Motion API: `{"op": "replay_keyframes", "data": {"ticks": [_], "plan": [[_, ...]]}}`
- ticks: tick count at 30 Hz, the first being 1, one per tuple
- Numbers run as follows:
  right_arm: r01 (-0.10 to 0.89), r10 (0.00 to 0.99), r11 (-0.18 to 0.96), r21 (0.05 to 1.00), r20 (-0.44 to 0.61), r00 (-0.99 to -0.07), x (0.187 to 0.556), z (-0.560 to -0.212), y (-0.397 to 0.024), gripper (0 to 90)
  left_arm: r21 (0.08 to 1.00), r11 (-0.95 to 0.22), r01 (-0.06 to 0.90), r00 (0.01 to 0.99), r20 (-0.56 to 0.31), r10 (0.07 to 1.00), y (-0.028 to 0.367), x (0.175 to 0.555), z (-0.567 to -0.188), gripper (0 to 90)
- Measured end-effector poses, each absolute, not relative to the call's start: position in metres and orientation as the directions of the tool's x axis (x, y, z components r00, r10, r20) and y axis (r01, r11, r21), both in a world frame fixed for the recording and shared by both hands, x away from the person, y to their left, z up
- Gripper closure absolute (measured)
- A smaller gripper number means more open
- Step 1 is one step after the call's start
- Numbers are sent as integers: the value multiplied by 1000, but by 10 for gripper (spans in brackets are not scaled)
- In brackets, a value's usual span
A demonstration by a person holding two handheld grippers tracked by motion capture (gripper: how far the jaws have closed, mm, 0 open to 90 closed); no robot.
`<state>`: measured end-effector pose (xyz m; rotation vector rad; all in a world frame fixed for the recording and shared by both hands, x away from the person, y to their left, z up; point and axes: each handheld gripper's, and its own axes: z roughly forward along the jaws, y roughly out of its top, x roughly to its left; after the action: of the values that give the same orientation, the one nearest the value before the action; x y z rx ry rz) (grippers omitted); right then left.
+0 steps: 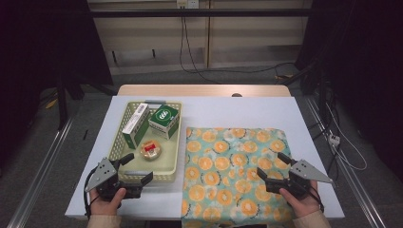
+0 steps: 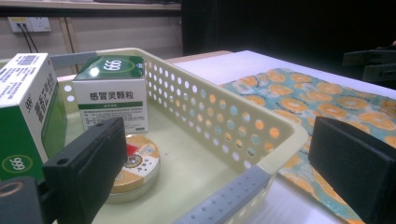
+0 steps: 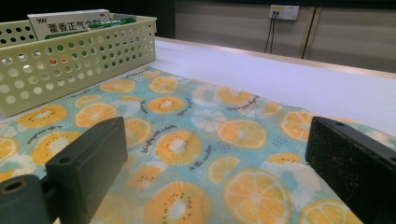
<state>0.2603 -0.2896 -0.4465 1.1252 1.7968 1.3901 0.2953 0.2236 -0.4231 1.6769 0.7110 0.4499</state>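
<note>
Basket of pale yellow plastic stands on the left half of the counter in the high view, its long axis running away from the person; the left tongs hover wide and empty at its near end, clearly nearer than the right tongs, wide over the orange-print cloth.

From the left gripper view, the round tin lies just ahead, two boxes behind it.

From the right gripper view, open cloth gives free room; the basket is well apart.
</note>
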Motion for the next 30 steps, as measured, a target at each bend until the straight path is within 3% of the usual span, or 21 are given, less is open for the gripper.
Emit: {"op": "replay_keyframes", "data": {"ticks": [30], "plan": [[328,877,155,932,23,-479,277,-440,-287,42,972,-109,207,739,-82,668,223,294,-422,43]]}}
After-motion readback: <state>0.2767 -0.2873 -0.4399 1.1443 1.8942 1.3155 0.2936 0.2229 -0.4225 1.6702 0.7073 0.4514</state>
